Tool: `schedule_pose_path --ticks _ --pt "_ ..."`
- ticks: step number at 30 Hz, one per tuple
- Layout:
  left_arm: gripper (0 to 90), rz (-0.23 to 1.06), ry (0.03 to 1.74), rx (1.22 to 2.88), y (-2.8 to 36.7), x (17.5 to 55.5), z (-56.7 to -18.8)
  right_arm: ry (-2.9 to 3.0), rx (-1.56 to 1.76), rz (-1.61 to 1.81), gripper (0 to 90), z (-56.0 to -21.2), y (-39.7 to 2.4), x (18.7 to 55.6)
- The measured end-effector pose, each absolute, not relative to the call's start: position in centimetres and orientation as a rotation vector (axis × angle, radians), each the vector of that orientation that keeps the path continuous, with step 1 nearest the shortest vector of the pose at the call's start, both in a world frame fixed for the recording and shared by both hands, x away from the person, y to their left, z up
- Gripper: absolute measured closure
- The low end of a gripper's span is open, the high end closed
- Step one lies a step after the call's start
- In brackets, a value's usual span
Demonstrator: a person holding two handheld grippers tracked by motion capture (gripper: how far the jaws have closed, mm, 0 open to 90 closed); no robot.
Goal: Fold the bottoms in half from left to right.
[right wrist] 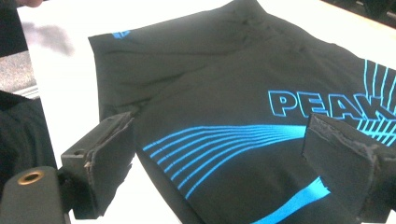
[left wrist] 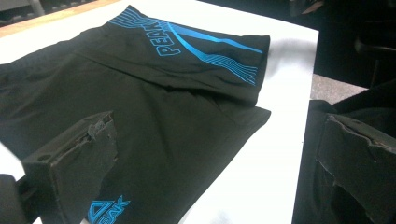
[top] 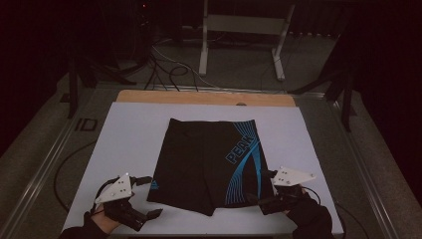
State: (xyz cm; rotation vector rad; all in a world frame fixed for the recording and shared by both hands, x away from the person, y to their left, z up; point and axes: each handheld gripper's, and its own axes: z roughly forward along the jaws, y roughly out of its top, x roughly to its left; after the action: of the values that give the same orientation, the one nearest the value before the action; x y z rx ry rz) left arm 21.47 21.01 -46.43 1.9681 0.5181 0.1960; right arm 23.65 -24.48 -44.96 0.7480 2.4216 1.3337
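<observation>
The left claw [top: 149, 215] sits wide open at the near left corner of the black shorts [top: 209, 164], which lie flat on the white table [top: 129, 144]. The right claw [top: 259, 201], jaws equally spread, flanks the right leg hem, likely ready for a fold.

Left gripper [left wrist: 219, 163] jaws spread over black shorts [left wrist: 154, 112], blue PEAK print, white table [left wrist: 261, 168].

White sheet [top: 129, 144] covers the bench; bare wooden strip [top: 199, 97] along its far edge. Beyond, on the dim floor: a grey metal stand [top: 244, 35] and loose black cables [top: 164, 69].
</observation>
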Motion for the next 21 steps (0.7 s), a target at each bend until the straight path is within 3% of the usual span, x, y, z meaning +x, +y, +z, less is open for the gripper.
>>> schedule_pose_path --ticks 21 --pt "0.0 0.225 0.551 1.946 21.5 21.6 -45.6 2.365 0.671 1.346 9.7 -41.5 -22.7 26.9"
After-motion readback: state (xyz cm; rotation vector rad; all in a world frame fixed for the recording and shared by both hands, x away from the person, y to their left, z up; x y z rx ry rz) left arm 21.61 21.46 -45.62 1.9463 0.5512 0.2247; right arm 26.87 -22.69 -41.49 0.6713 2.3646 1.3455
